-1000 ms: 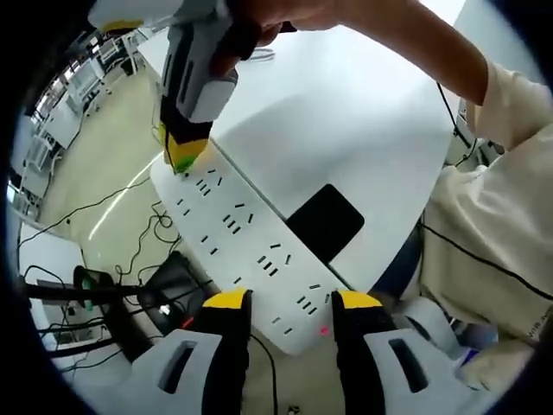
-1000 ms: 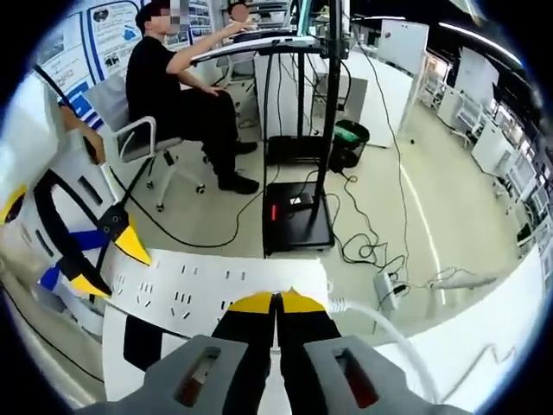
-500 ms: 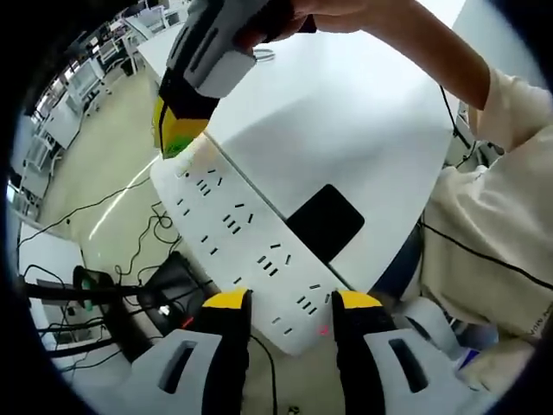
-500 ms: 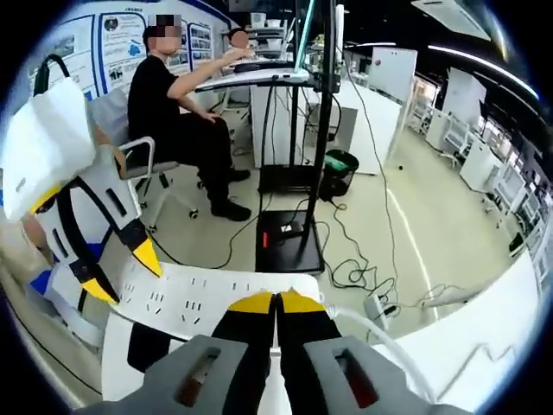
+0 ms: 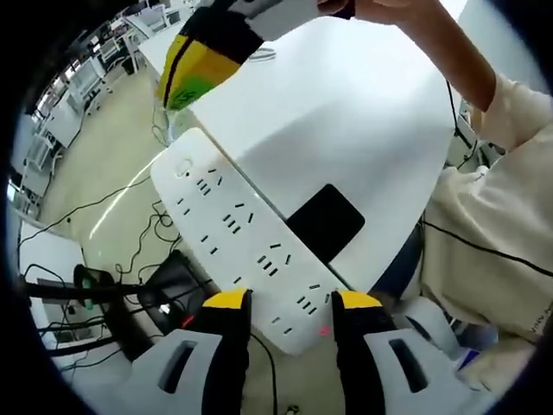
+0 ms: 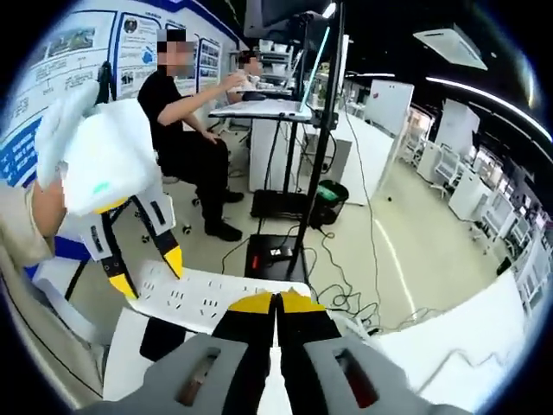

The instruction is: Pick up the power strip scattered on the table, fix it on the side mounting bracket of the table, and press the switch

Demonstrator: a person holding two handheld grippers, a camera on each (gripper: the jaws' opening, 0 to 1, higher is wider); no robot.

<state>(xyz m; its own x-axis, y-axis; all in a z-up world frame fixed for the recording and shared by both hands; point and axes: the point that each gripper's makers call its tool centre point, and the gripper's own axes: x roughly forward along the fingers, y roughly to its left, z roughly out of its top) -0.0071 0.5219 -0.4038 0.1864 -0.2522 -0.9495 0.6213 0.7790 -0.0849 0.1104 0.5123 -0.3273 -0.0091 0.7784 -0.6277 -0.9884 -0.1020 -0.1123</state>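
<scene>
One end of the power strip (image 5: 246, 251) sits between the open left gripper (image 5: 292, 301); the closed, empty right gripper (image 5: 192, 79) hovers above its far switch end.

Closed right tongs (image 6: 276, 300) above white power strip (image 6: 216, 295).

The left hand-held gripper (image 5: 291, 304) has pale grey moulded jaws with slotted openings and yellow tips. The right hand-held gripper (image 6: 276, 302) is likewise grey, yellow-tipped, with reddish slots. To the right of the left one, the person's cream sleeve (image 5: 484, 233) carries a thin black cable.
</scene>
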